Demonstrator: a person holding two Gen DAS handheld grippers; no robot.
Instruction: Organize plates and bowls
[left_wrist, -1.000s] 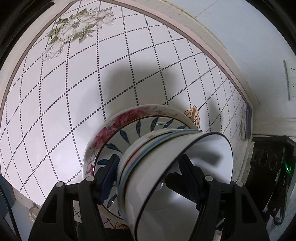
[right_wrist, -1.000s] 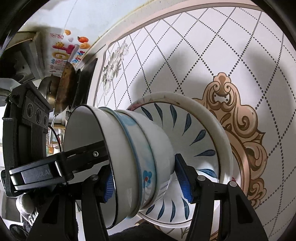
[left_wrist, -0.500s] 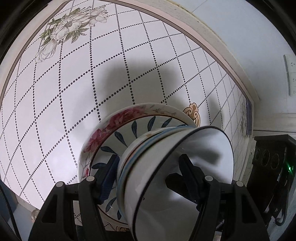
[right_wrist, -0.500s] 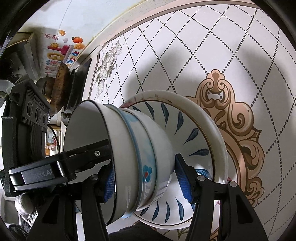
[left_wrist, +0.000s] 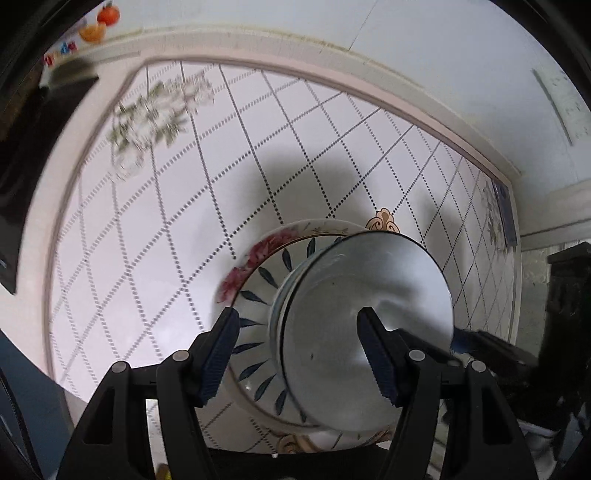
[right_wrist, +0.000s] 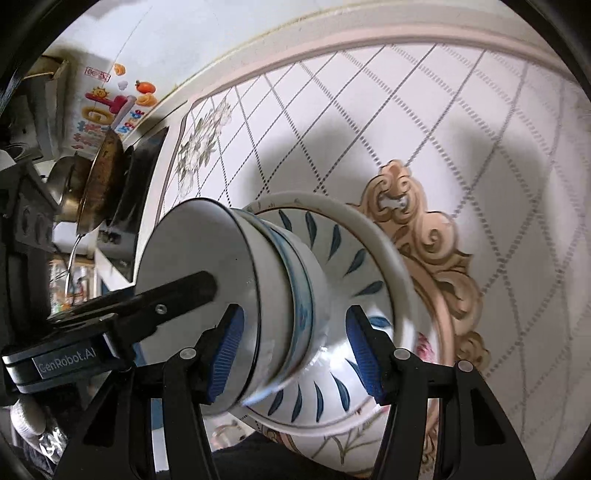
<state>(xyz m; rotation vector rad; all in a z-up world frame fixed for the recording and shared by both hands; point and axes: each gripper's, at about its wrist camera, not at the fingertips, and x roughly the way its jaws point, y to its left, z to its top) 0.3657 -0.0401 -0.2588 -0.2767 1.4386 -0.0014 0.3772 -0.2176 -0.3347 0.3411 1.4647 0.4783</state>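
Left wrist view blurs the table (left_wrist: 155, 206); both tools (left_wrist: 299, 354) (right_wrist: 295, 350) clamp the bowl stack (left_wrist: 365, 325); lower plates (right_wrist: 369, 266) partly hidden.

top bowl (left_wrist: 365, 332): showing plain white with a thin dark rim
second bowl (right_wrist: 301, 295): wearing a blue band
plate (right_wrist: 354, 266): carrying dark blue leaf strokes on white
bottom plate (left_wrist: 255, 258): showing pink flowers
tabletop (left_wrist: 155, 229): displaying dotted diamond lines on white

White bowls (right_wrist: 258, 295) nested in a leaf-patterned plate (right_wrist: 354, 266) atop a floral plate (left_wrist: 258, 254) — one stack, tilted.
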